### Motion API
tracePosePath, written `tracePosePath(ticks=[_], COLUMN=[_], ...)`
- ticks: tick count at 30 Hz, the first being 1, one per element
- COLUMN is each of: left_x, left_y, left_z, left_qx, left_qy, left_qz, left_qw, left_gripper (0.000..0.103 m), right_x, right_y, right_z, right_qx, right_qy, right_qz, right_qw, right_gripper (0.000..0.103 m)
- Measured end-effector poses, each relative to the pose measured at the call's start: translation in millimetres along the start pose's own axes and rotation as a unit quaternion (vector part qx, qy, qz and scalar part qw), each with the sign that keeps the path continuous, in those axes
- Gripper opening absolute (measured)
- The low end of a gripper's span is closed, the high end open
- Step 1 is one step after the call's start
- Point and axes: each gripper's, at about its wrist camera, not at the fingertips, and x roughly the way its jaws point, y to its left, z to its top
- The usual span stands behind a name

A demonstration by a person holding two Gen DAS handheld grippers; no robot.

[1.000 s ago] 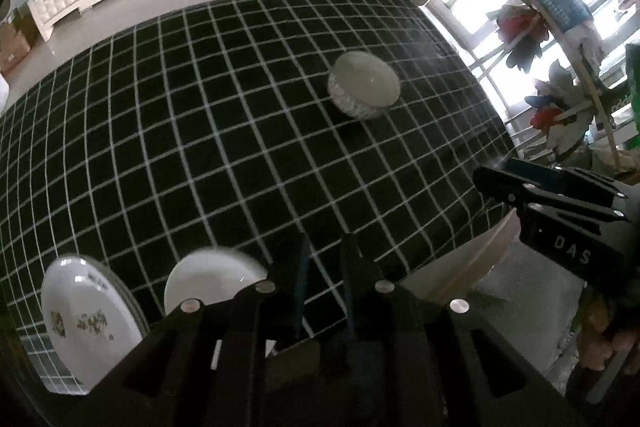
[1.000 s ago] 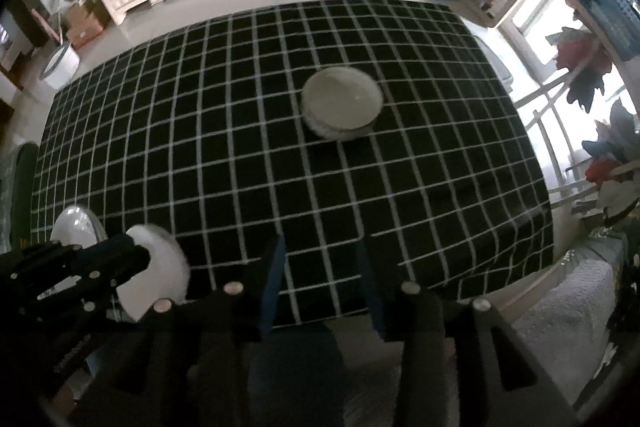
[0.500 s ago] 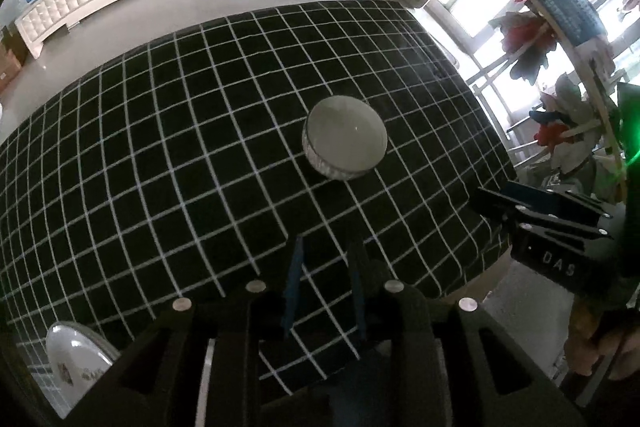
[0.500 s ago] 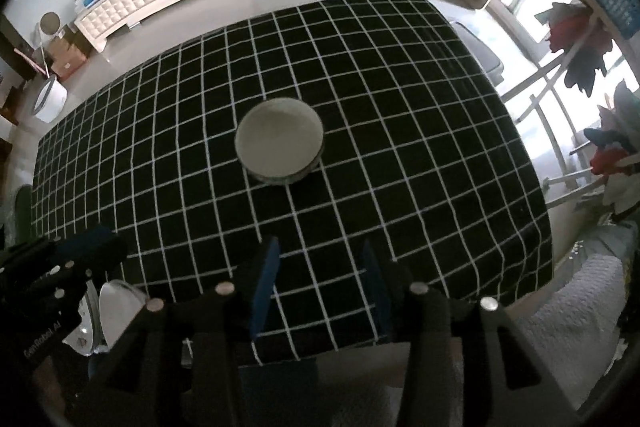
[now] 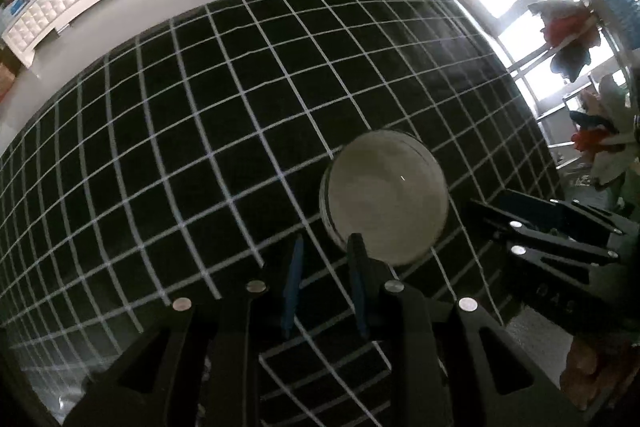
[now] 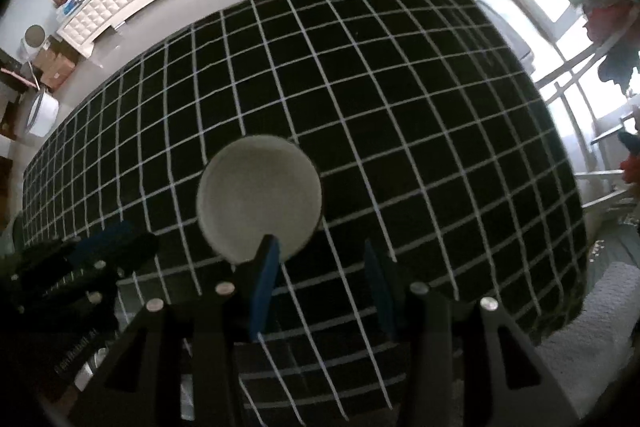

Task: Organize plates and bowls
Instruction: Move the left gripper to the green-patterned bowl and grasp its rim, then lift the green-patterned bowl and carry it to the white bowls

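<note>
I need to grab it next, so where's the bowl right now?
The bowl sits on the checked tablecloth, just ahead of both grippers: right of the left gripper, left of the right gripper.

We can just read the pale letters "DAS" on the black body of the right gripper (image 5: 556,223), to the right of the left tool; lettering elsewhere stays illegible.

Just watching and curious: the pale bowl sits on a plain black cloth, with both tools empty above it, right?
Not quite. The cloth is black with a white grid, not plain, as the right wrist view shows. The bowl does sit on it, and the left tool and right tool hold nothing.
</note>
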Motion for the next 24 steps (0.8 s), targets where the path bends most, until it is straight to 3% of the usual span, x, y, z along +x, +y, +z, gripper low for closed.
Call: tracePosePath(ticks=[6,8,10,13,18,24], left_x=[42.5,50.5,54.0,54.4,52.0,42.0], left_y=[1.1,-1.9,-3.5,-8.3,-2.5,18.7], left_z=[14.5,14.6,13.3,12.7,1.3,-28.9], left_qx=[0.002,0.011,0.012,0.028,0.026,0.037], left_qy=[0.023,0.025,0.021,0.020,0.034,0.063], left_qz=[0.004,0.006,0.007,0.026,0.026,0.037], left_qw=[0.9997,0.9996,0.9997,0.9991,0.9988,0.9967], left_gripper=[0.020,0.012,0.010,0.010,0.009,0.009], right_x=[32.2,40.6,48.8,52.4,49.2,44.9], right_y=[-10.6,-13.5,-15.3,-16.4,-6.9,7.3], right_z=[15.2,17.0,16.7,13.6,4.1,-20.6], right_qx=[0.013,0.016,0.016,0.019,-0.001,-0.010], right_qy=[0.007,0.011,0.021,0.024,0.025,0.046], right_qz=[0.002,0.004,0.011,0.017,0.000,0.026], right_qw=[1.000,1.000,1.000,0.999,1.000,0.999], right_gripper=[0.046,0.036,0.020,0.012,0.010,0.010])
